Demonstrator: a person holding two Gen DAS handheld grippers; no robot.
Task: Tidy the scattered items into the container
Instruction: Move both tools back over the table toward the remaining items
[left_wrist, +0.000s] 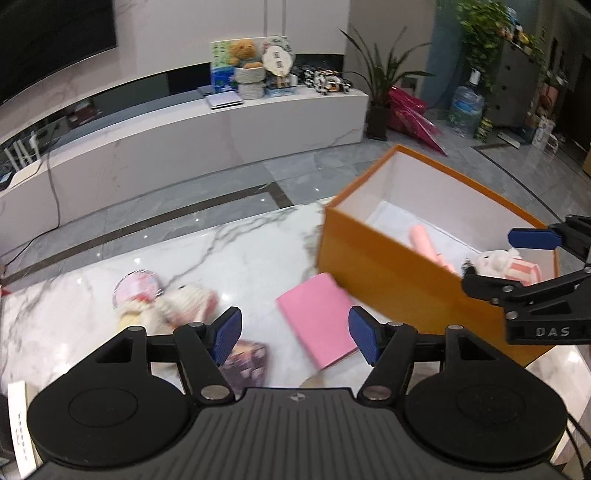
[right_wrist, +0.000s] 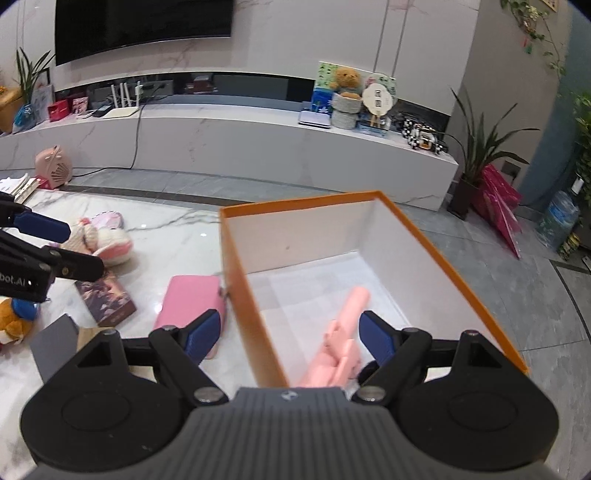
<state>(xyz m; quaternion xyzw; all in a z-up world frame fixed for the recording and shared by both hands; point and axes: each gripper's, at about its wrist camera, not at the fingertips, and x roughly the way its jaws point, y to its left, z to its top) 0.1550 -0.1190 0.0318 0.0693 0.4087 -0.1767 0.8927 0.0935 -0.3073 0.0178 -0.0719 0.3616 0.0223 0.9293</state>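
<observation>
Meanwhile, both empty grippers, left gripper (left_wrist: 295, 334) and right gripper (right_wrist: 288, 338), flank the orange box (right_wrist: 240, 280) rim.

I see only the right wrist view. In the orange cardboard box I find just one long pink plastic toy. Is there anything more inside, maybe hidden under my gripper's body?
Observer: Yes. The left wrist view shows a small white plush toy with a pink striped part inside the orange cardboard box, close to the long pink plastic toy.
Operator: And the left gripper, does it carry something?
Observer: No. The left gripper is open with nothing between its fingers. It is over the white marble table, with a dark patterned box and a flat pink notebook below it.
</observation>
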